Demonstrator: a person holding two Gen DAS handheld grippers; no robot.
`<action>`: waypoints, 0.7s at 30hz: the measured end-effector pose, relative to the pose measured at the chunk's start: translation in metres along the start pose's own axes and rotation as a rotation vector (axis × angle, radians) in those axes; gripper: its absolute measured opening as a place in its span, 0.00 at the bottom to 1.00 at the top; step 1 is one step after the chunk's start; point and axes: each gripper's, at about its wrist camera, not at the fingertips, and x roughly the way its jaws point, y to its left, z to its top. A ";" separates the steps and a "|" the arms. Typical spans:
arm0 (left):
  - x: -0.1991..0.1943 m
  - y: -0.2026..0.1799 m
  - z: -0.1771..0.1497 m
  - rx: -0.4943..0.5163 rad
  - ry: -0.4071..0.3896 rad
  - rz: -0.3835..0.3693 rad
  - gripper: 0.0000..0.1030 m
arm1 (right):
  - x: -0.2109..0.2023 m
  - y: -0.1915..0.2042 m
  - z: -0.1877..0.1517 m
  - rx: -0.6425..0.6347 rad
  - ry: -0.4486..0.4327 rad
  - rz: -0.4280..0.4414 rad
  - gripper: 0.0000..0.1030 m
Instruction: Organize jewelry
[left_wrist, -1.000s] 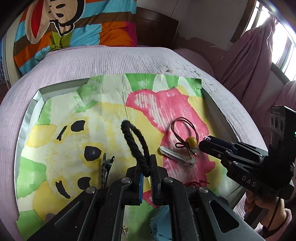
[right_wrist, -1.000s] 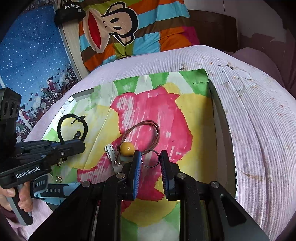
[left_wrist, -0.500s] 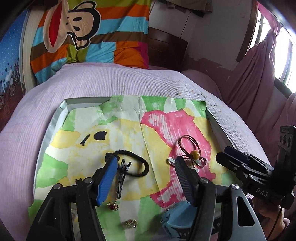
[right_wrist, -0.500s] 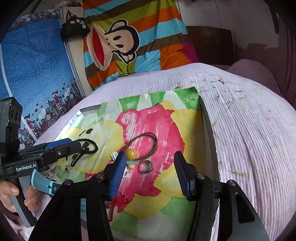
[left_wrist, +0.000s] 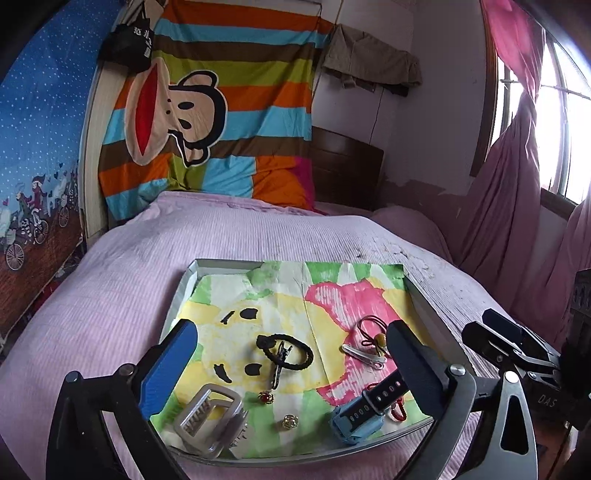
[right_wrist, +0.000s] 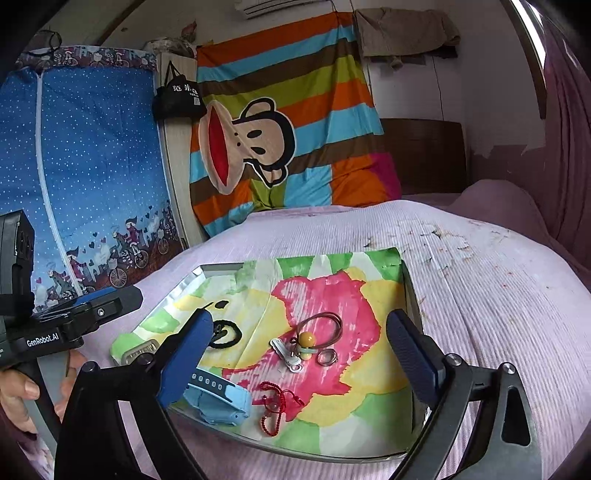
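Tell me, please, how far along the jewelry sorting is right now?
Done: black hair tie lies on the tray's yellow side; silver ring sits beside the bead hair tie on the pink. In hand: nothing; left gripper and right gripper have just opened, empty. Left: red earring, gold earring, red cord, blue watch.

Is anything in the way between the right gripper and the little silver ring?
Nothing visible blocks it. The silver ring lies flat on the tray, in the open space ahead of the right gripper, whose fingers stand wide apart. The yellow bead hair tie lies close beside it.
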 end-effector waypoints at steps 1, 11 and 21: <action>-0.004 0.001 0.000 0.003 -0.012 0.008 1.00 | -0.005 0.001 0.000 0.000 -0.013 -0.002 0.93; -0.040 0.003 -0.012 0.027 -0.114 0.053 1.00 | -0.042 0.010 -0.008 0.008 -0.100 -0.007 0.99; -0.078 -0.001 -0.031 0.041 -0.193 0.084 1.00 | -0.090 0.021 -0.019 -0.023 -0.187 -0.036 0.99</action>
